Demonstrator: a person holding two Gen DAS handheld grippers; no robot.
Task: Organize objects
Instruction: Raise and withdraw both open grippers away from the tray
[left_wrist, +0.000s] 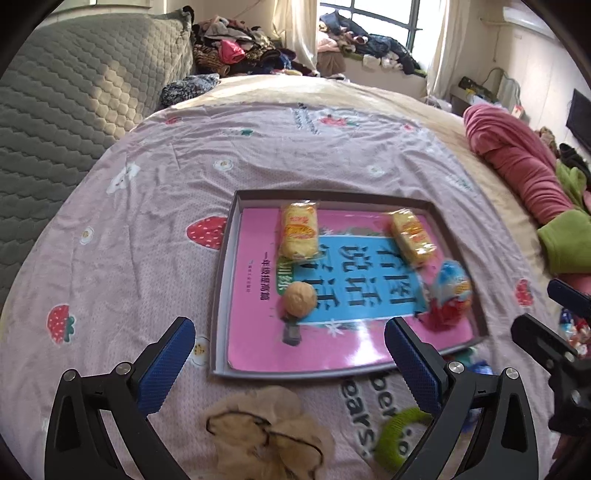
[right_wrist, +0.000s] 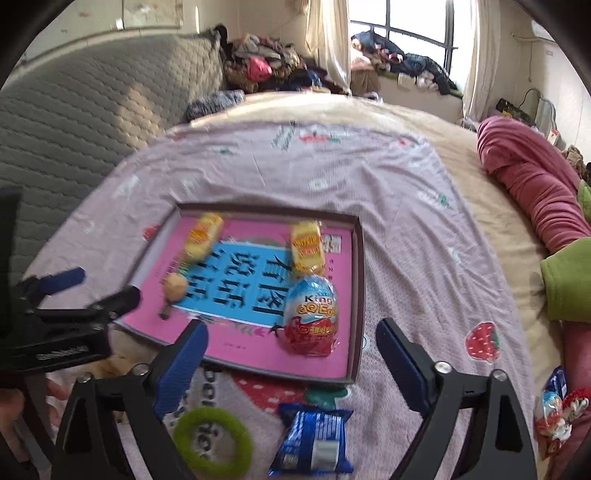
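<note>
Green ring lies beneath wide-open, empty right gripper.

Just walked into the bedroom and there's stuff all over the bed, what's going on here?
A person is sorting snacks into a shallow tray on the bed, holding a gripper in each hand. Two yellow snack packs, a walnut and a Kinder egg already lie in it. The left gripper and right gripper are both open and empty. A blue snack packet and a green ring sit outside the tray.
</note>
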